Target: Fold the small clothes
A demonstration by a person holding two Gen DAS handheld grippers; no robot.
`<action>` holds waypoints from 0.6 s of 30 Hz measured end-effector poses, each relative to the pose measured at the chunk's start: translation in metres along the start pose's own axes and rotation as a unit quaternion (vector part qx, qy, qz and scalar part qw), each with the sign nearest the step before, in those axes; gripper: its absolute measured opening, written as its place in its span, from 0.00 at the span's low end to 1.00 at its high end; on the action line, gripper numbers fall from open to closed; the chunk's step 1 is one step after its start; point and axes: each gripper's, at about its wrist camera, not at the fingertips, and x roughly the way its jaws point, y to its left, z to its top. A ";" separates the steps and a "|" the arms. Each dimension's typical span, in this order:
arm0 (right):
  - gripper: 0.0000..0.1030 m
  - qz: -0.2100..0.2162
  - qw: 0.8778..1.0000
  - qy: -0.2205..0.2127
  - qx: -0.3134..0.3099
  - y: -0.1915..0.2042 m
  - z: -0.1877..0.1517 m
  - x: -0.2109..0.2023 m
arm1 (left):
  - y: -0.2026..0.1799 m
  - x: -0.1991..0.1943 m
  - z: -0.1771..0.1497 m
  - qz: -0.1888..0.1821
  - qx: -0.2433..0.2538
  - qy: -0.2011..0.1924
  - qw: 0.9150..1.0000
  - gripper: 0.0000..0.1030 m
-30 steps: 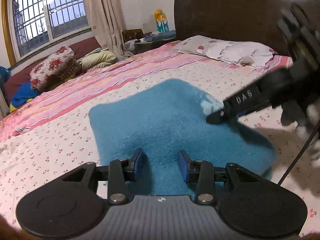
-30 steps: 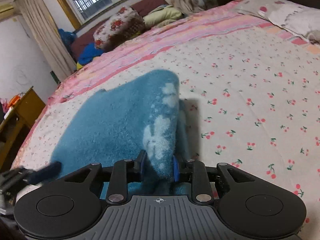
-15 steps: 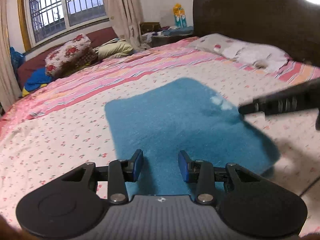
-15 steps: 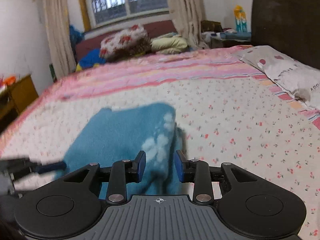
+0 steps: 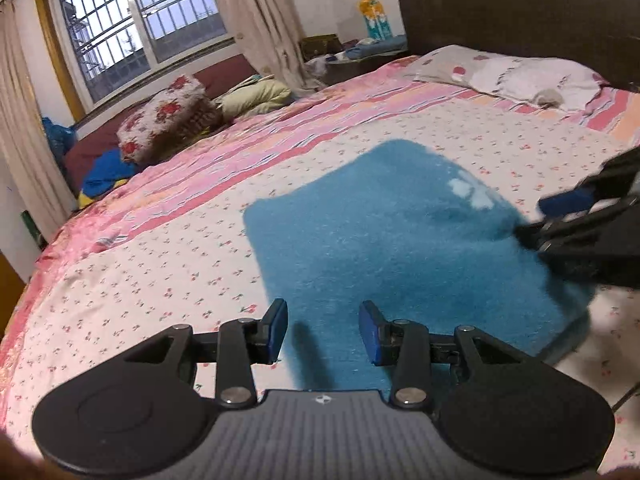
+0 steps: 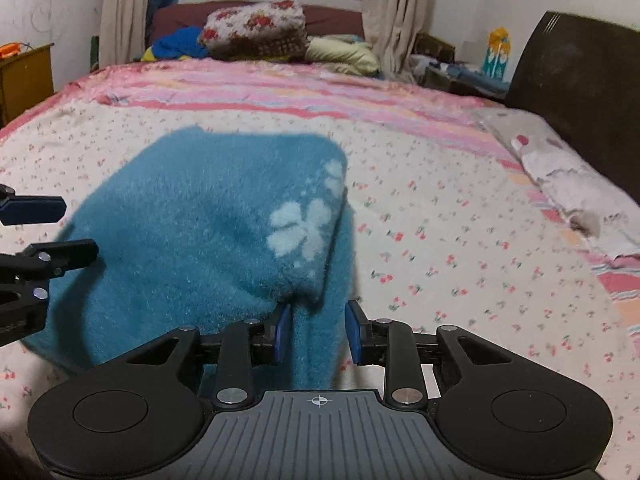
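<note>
A fuzzy blue cloth with a pale flower mark lies spread on the cherry-print bedsheet. Its right edge is bunched and pulled up between the jaws of my right gripper. Those jaws are closing, and the pads press the thick fold. In the left wrist view the right gripper shows blurred at the cloth's right side. My left gripper hovers open above the cloth's near edge, with the cloth lying below the gap and no pad touching it. The left gripper's fingers poke in at the left edge of the right wrist view.
A dark headboard and a pillow bound the bed on the right. Folded quilts and cushions are piled under the barred window. A wooden cabinet stands by the bed's left side.
The right gripper rolled and swung to face the window, keeping the cloth's flowered edge between its jaws. In the left wrist view it slid toward the right edge. The left gripper barely moved.
</note>
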 end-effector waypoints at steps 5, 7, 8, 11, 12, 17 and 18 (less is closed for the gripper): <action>0.26 -0.026 1.000 -0.011 -0.011 0.000 0.001 0.003 | -0.004 0.010 -0.002 0.013 0.003 0.009 1.000 0.44; 0.26 -0.028 1.000 -0.001 -0.011 -0.001 0.000 0.012 | -0.009 0.017 -0.002 0.015 0.012 0.021 1.000 0.43; 0.26 -0.027 1.000 0.005 -0.012 -0.001 -0.001 0.016 | -0.009 0.019 -0.003 0.016 0.013 0.025 0.999 0.43; 0.26 -0.021 1.000 0.009 -0.005 -0.002 -0.001 0.021 | -0.011 0.020 -0.004 0.017 0.017 0.030 0.999 0.41; 0.26 -0.021 1.000 0.009 -0.005 -0.002 -0.001 0.021 | -0.011 0.018 -0.002 0.015 0.018 0.029 0.999 0.40; 0.26 -0.017 1.000 -0.005 0.016 -0.009 0.002 0.011 | 0.005 0.000 0.003 -0.001 -0.013 0.014 1.000 0.41; 0.26 -0.019 0.999 -0.014 0.025 -0.012 0.004 0.006 | 0.009 -0.003 0.003 0.002 -0.017 0.009 1.000 0.41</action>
